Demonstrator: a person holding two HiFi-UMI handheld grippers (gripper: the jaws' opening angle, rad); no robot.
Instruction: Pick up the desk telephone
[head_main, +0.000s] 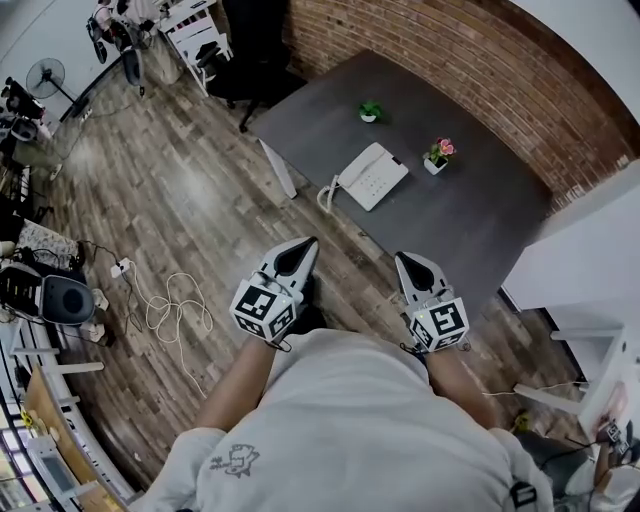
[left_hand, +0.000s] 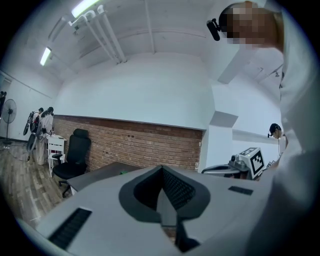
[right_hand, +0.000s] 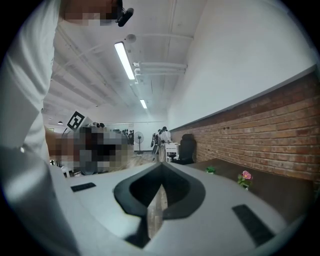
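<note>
My left gripper (head_main: 305, 248) is fully closed and empty: its pale grey jaws meet at the tips, with only the dark hollow behind them. The right gripper (head_main: 405, 262) is closed and empty too, with a sliver of flooring showing through its hollow. I hold the two side by side close in front of my chest, pointing roughly level toward the dark grey rectangular worktop (head_main: 480, 210). The left one hangs over the brown wood-plank floor (head_main: 180, 200) and the right one is about at the worktop's near edge. The white desk telephone (head_main: 370, 176) lies flat on the worktop, well apart from both grippers. Its handset seems to sit on the left side of the base, and its coiled white cord (head_main: 328, 195) curls toward the worktop's near edge. Beyond it stands a small green plant in a white pot (head_main: 369, 111), and to its right a pink-flowered plant in a white pot (head_main: 438, 154), with the red brick wall (head_main: 450, 60) behind. As I judge it, the task has barely begun, since the telephone sits untouched. What is left is closing the gap, opening the jaws, taking hold and lifting.
</note>
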